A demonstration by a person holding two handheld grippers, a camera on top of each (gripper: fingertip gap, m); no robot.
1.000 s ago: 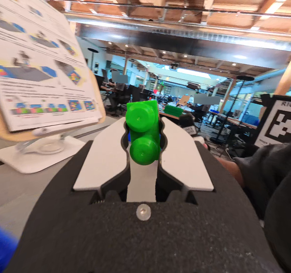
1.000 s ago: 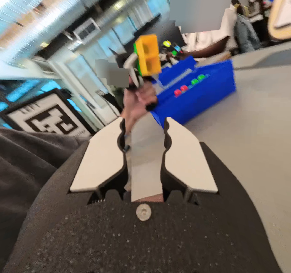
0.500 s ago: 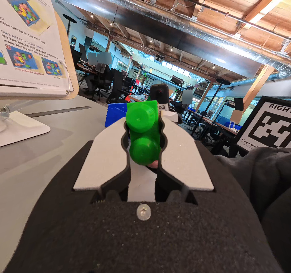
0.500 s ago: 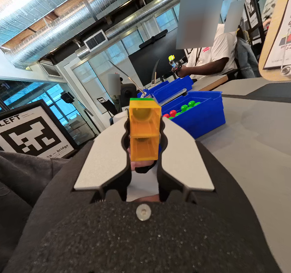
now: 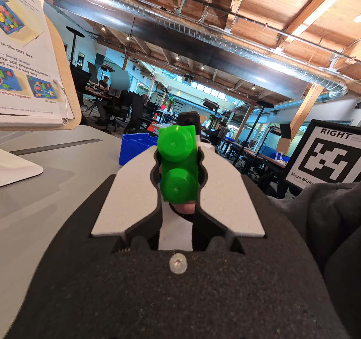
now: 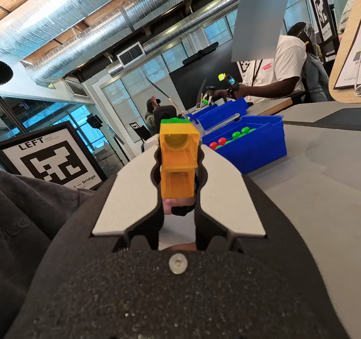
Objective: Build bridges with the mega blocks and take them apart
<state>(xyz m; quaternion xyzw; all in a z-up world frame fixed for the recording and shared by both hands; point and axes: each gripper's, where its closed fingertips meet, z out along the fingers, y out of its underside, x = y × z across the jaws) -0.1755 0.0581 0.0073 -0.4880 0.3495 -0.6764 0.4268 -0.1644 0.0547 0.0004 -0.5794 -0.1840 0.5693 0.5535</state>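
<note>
Both fingers of my left gripper [image 5: 178, 170] are clamped on a green block [image 5: 178, 165], its two round studs facing the camera, raised above the grey worktop [image 5: 48, 183]. My right gripper [image 6: 178, 170] meets it from the other side, its fingers closed on the orange block [image 6: 178, 161] joined to the green one, hollow underside toward the camera. A blue bin [image 6: 252, 153] of red and green blocks sits on the worktop just beyond.

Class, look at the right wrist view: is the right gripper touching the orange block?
Touching. In the right wrist view the right gripper has both fingers pressed against the sides of the orange block, with no gap on either side.
</note>
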